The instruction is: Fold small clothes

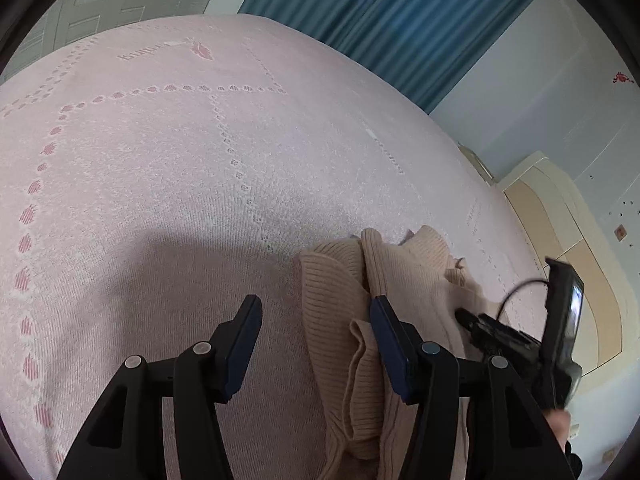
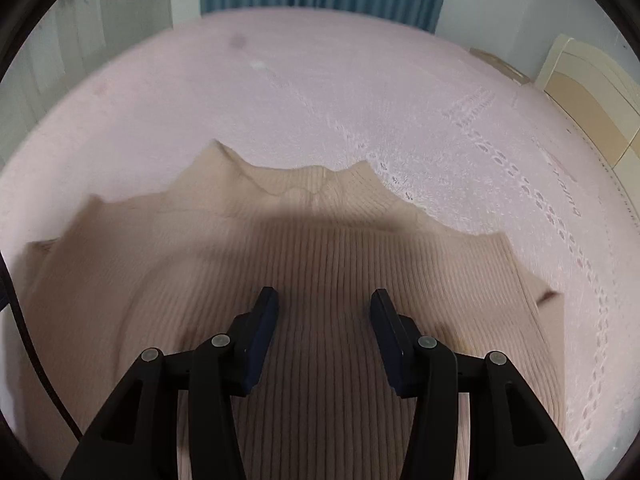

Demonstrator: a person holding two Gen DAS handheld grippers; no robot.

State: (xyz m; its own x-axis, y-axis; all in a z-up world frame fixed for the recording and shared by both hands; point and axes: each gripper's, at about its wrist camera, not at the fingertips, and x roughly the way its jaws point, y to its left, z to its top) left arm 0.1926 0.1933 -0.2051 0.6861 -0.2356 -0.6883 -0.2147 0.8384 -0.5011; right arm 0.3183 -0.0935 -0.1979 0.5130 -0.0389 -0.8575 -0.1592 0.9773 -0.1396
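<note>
Right gripper point(image 2: 324, 306) jaws apart over beige sweater point(image 2: 320, 248).

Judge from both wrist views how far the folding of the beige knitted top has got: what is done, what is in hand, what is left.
Done: the beige ribbed top lies on the pink bedspread, its edge doubled over in the left view. In hand: nothing; the left claw and right claw are both open, gripping no cloth. Left: the top looks rumpled and uneven, so more folds probably remain.

No legible text on bedspread point(image 1: 168, 152)
</note>
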